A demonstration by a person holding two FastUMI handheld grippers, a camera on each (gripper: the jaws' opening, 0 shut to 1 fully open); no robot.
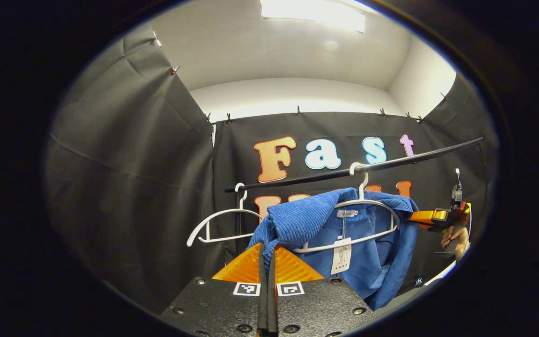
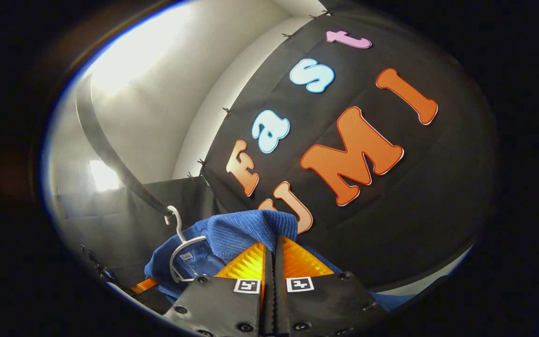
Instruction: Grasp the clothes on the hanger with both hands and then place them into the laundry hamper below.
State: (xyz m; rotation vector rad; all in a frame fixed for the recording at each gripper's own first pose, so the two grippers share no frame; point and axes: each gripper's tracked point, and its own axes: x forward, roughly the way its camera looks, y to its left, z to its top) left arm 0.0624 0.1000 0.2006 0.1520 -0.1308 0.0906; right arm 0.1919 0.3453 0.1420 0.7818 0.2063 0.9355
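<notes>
A blue ribbed garment point(image 1: 367, 248) hangs on a white hanger point(image 1: 367, 203) from a black rail point(image 1: 391, 164), a paper tag dangling at its collar. In the left gripper view my left gripper point(image 1: 267, 250) is shut on a fold of the garment's near shoulder. At the far shoulder my right gripper point(image 1: 431, 216) pinches the cloth, held by a hand point(image 1: 454, 236). In the right gripper view the blue garment point(image 2: 246, 231) bunches over my right gripper point(image 2: 274, 245), whose fingers are closed on it. The hanger point(image 2: 178, 243) hooks on the rail point(image 2: 110, 150) just to the left.
An empty white hanger point(image 1: 218, 224) hangs on the same rail to the left of the garment. Black cloth walls close in the booth behind and at both sides. A part of the other gripper point(image 2: 144, 284) shows low at the left in the right gripper view.
</notes>
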